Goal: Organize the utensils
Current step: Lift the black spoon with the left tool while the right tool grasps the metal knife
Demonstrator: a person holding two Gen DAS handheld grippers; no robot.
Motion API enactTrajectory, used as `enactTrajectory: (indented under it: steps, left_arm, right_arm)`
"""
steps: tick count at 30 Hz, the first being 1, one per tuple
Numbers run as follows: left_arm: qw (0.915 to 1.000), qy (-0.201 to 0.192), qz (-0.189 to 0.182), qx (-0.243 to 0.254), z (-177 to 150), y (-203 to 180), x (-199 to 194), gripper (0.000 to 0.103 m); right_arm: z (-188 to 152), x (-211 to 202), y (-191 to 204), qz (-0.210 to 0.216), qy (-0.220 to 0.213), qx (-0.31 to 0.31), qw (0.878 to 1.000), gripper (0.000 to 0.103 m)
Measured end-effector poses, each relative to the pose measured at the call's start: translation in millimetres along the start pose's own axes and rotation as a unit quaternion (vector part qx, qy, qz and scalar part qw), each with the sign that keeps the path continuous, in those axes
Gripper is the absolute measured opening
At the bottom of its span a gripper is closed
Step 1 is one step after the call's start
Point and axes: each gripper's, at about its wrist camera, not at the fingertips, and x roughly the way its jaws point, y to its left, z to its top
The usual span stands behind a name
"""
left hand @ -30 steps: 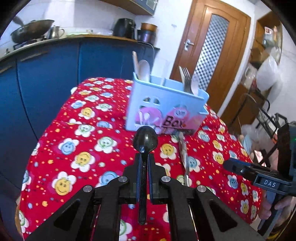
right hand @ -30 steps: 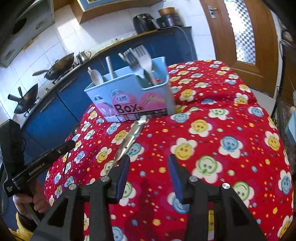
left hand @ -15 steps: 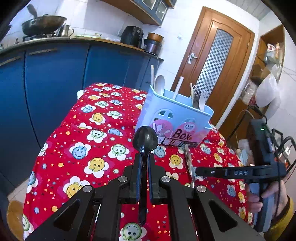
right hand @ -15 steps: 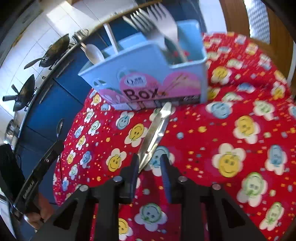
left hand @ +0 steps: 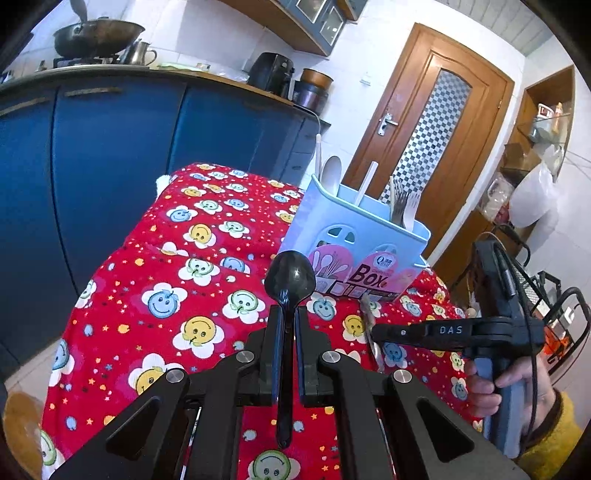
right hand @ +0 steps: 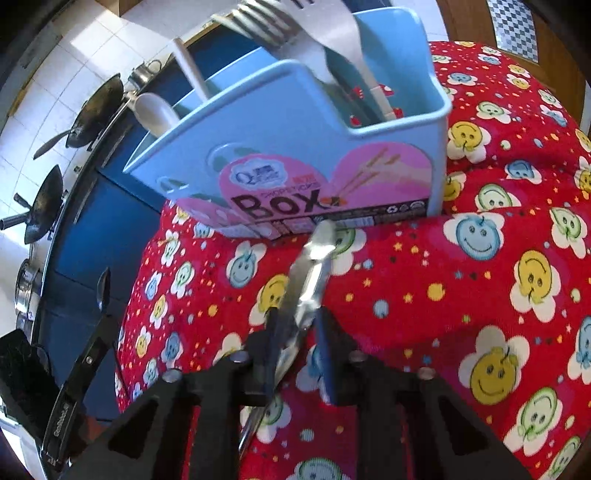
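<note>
A light blue utensil box [right hand: 295, 147] stands on the red flowered tablecloth [right hand: 480, 295], with forks [right hand: 295, 29] and a white spoon [right hand: 155, 114] in it. In front of it lies a silver metal utensil [right hand: 314, 266], one end touching the box's base. My right gripper [right hand: 297, 328] is closing on this utensil, and its pads press on both sides of it. My left gripper [left hand: 286, 325] is shut on a black plastic spoon [left hand: 290, 280], bowl forward, held above the cloth short of the box [left hand: 354, 236]. The right gripper [left hand: 373, 330] shows at the right of the left wrist view.
Blue kitchen cabinets [left hand: 110, 155] run behind the table, with woks [right hand: 99, 107] on the counter above. A wooden door [left hand: 436, 140] and a shelf stand to the right. A black wire rack [left hand: 565, 321] sits beyond the table's right edge.
My right gripper has moved forward and down to the metal utensil and its jaws have closed around it. My left gripper has shifted sideways, still holding the black spoon.
</note>
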Motion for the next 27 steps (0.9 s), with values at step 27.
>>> enactTrajectory:
  steps: [27]
  left_arm:
    - [0.9996,-0.014,-0.023,0.002,5,-12,-11,0.006]
  right_arm:
    - [5,2,14,-0.002,0.017,-0.018,1.000,0.035]
